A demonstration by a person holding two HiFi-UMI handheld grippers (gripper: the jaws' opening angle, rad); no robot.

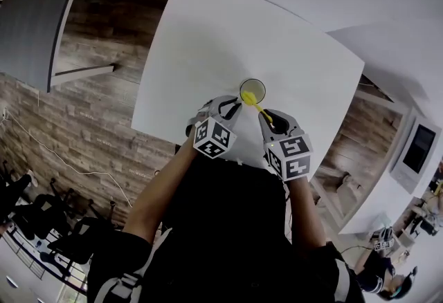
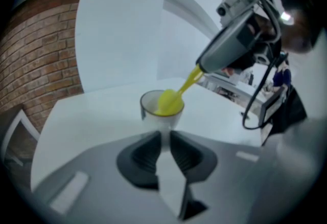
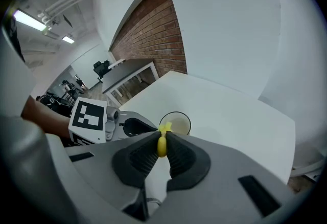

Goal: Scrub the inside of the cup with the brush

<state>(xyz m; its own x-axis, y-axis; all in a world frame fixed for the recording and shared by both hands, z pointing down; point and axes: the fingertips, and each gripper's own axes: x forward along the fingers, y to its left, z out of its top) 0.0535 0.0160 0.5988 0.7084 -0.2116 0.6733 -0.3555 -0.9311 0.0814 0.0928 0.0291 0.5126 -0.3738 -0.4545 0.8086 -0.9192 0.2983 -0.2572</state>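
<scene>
On the table [image 1: 228, 39] stands the cup [image 1: 257, 86] — the brush [image 1: 249, 97] dips inside.

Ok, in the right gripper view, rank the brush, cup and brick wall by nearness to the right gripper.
1. brush, clamped in the tongs of the right gripper.
2. cup, just ahead on the table.
3. brick wall, far behind, upper left.

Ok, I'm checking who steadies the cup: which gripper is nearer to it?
Left. The left gripper is right beside the cup; the right gripper hangs back, shut on the brush that reaches into it.
</scene>
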